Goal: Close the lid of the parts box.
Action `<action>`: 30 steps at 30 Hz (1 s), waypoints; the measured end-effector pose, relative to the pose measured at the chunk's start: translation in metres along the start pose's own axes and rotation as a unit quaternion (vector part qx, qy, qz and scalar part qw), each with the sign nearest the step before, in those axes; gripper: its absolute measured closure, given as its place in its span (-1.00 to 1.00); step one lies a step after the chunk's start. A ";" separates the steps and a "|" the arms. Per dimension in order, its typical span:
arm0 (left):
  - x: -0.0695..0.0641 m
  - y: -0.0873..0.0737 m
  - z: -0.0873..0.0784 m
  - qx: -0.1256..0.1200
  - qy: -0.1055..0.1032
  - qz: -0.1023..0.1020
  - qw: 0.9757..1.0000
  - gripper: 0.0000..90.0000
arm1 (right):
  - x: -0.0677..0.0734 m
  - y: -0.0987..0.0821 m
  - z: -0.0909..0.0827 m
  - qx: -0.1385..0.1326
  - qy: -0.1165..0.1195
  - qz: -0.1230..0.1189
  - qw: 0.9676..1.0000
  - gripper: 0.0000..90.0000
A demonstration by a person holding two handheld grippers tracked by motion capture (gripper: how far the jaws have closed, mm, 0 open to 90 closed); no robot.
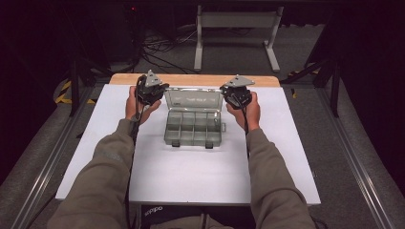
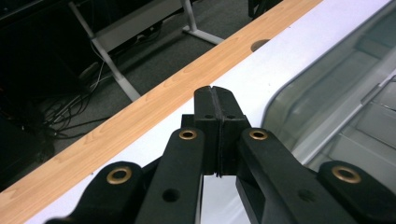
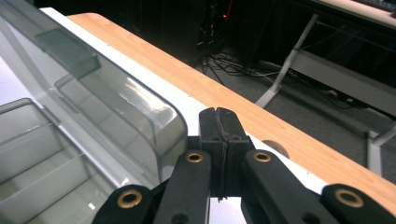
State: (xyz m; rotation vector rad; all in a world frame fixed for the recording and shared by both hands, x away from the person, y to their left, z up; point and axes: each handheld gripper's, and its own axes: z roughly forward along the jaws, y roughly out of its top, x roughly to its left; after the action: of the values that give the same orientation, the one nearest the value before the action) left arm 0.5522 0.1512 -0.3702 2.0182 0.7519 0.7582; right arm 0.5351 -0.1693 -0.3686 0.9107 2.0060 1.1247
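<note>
A clear plastic compartment box (image 1: 193, 126) lies open in the middle of the white table, its lid (image 1: 193, 98) standing up at the back. My left gripper (image 1: 151, 89) hangs just left of the lid's far corner, my right gripper (image 1: 237, 93) just right of the other corner. In the left gripper view the black jaws (image 2: 215, 100) are pressed together with nothing between them, and the lid (image 2: 336, 93) is to their right. In the right gripper view the jaws (image 3: 219, 122) are likewise closed and empty, with the lid's corner (image 3: 140, 116) to their left. Neither gripper touches the box.
A wooden strip (image 1: 191, 79) runs along the table's far edge, with a round hole (image 2: 259, 45) in it. Beyond it are a grey metal frame (image 1: 234, 28) and cables (image 1: 162, 47) on the floor. White table surface (image 1: 191, 176) lies in front of the box.
</note>
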 end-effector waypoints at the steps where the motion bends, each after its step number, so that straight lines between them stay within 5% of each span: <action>1: -0.001 0.000 -0.001 -0.002 -0.001 -0.002 1.000 0.99 | 0.001 0.001 -0.002 -0.004 0.000 0.005 1.000 1.00; 5: -0.005 -0.001 -0.005 0.000 0.002 0.006 1.000 0.99 | 0.006 0.001 -0.008 0.005 -0.009 -0.025 1.000 1.00; 30: -0.020 -0.022 -0.018 0.001 -0.011 0.013 1.000 0.99 | 0.025 -0.015 -0.024 0.001 -0.003 -0.022 1.000 1.00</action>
State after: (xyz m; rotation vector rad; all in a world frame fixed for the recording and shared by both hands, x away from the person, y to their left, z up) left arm 0.5213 0.1557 -0.3847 2.0393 0.7138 0.7487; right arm 0.4988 -0.1649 -0.3775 0.8656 2.0130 1.0944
